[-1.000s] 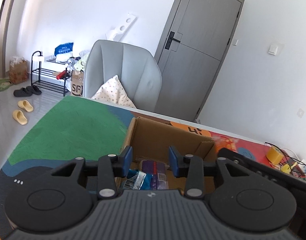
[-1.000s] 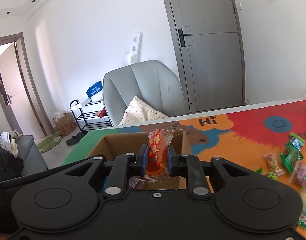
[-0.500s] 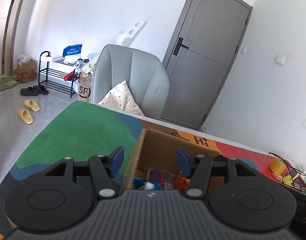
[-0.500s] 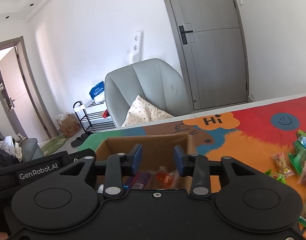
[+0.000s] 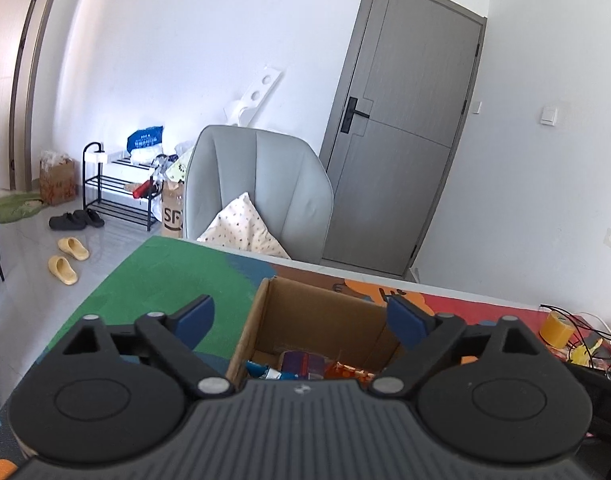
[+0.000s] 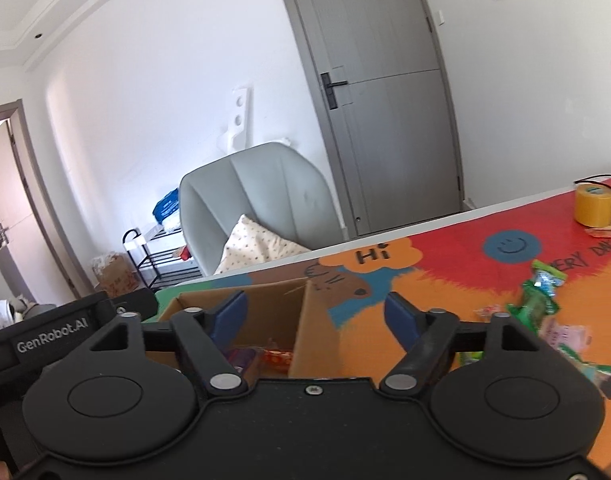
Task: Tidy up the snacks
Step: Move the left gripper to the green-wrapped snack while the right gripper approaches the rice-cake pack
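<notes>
Crinkly, light packets (image 6: 539,298) at right: I'd pinch one's sealed edge. My left gripper (image 5: 301,316) and right gripper (image 6: 317,312) have just spread, empty, above the box (image 6: 317,320).

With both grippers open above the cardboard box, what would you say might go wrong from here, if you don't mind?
1. The right gripper, jaws just opened and empty, straddles the cardboard box wall; moving sideways toward the loose snacks may clip and shift the box.
2. The left gripper, also just opened and empty, sits close beside it over the same box, so the two could collide.
3. The yellow tape roll and cables lie near the snacks and could snag.
</notes>
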Demonstrator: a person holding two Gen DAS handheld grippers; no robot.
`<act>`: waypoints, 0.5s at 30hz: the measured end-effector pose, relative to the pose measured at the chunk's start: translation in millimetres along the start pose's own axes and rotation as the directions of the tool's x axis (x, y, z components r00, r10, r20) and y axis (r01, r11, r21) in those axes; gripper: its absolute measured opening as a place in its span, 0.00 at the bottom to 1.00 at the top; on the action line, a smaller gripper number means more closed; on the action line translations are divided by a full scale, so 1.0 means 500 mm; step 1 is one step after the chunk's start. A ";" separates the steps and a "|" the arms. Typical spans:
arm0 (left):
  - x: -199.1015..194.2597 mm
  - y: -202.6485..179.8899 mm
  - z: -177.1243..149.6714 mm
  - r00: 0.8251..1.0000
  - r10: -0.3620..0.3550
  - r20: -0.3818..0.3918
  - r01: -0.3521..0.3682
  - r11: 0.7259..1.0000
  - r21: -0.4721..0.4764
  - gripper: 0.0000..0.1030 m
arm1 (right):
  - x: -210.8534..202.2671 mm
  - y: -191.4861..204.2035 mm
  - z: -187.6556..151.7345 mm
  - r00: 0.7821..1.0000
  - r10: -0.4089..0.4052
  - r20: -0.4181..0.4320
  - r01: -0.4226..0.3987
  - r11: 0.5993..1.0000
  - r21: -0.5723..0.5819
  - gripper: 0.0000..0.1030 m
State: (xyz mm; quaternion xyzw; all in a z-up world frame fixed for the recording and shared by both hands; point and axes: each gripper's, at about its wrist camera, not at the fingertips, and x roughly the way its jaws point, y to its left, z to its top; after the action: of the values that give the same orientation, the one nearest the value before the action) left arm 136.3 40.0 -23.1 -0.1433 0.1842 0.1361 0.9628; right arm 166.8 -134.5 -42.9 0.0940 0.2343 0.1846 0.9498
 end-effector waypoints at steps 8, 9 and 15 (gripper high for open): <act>-0.009 -0.035 -0.009 1.000 0.009 -0.015 -0.009 1.000 0.011 0.94 | -0.047 -0.056 -0.003 0.998 -0.049 0.026 0.049 0.998 0.025 0.91; -0.011 -0.042 -0.010 1.000 0.007 -0.014 -0.007 1.000 0.019 0.94 | -0.053 -0.064 -0.004 0.998 -0.055 0.029 0.054 0.998 0.027 0.92; -0.019 -0.081 -0.018 1.000 -0.025 -0.018 0.025 0.999 0.040 0.94 | -0.084 -0.103 0.000 0.994 -0.101 0.039 0.100 0.994 0.043 0.96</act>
State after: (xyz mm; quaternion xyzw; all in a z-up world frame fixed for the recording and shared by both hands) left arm 137.5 -2.2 -18.2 -0.1273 0.1934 0.1191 0.9655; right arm 148.0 -198.3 -39.4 0.1052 0.2228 0.1297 0.9605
